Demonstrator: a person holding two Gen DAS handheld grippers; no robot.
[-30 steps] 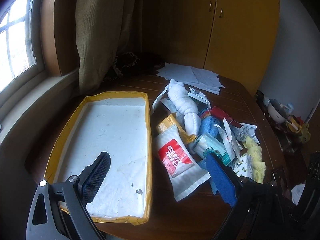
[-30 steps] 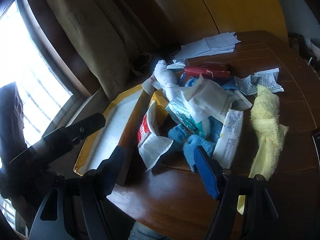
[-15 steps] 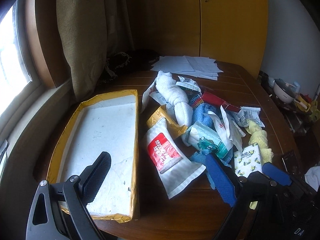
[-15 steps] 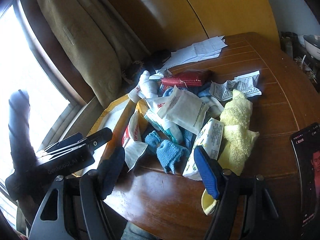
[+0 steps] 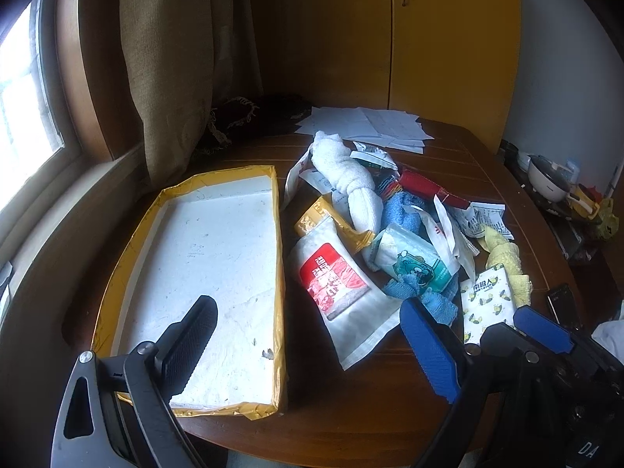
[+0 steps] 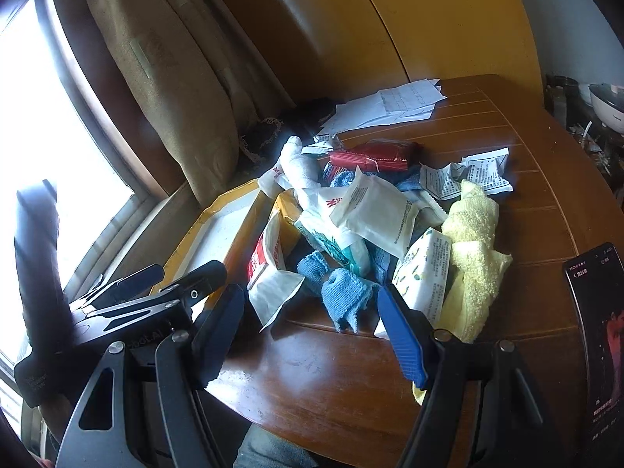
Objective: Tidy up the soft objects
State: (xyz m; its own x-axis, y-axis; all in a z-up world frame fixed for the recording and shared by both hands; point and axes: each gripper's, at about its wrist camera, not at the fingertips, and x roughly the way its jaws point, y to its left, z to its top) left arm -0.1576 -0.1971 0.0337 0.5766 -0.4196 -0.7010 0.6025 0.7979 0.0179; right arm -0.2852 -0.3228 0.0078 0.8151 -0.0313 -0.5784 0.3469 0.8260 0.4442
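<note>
A heap of soft things lies mid-table: a rolled white towel [image 5: 351, 179], a blue cloth [image 5: 401, 210] [image 6: 343, 292], a yellow towel [image 5: 503, 253] [image 6: 472, 234], a red-and-white pouch [image 5: 335, 277], a teal wipes pack [image 5: 413, 257] and a lemon-print tissue pack [image 5: 483, 304] [image 6: 425, 269]. Left of the heap sits a shallow white tray with a yellow rim [image 5: 279, 234]. My left gripper [image 5: 308, 331] hangs open over the tray's near right edge and the pouch. My right gripper [image 6: 312, 312] is open just short of the blue cloth, holding nothing.
Loose papers [image 5: 370, 123] lie at the table's far side, and a red packet [image 6: 374, 154] tops the heap's back. A phone [image 6: 596, 312] rests at the right table edge. A curtain [image 5: 171, 78] and window stand on the left, yellow cabinet doors [image 5: 448, 39] behind.
Both views have swung slightly. My right gripper's blue finger has come into the left wrist view, and the phone into the right wrist view. Nothing on the table moved; both grippers stayed open.
</note>
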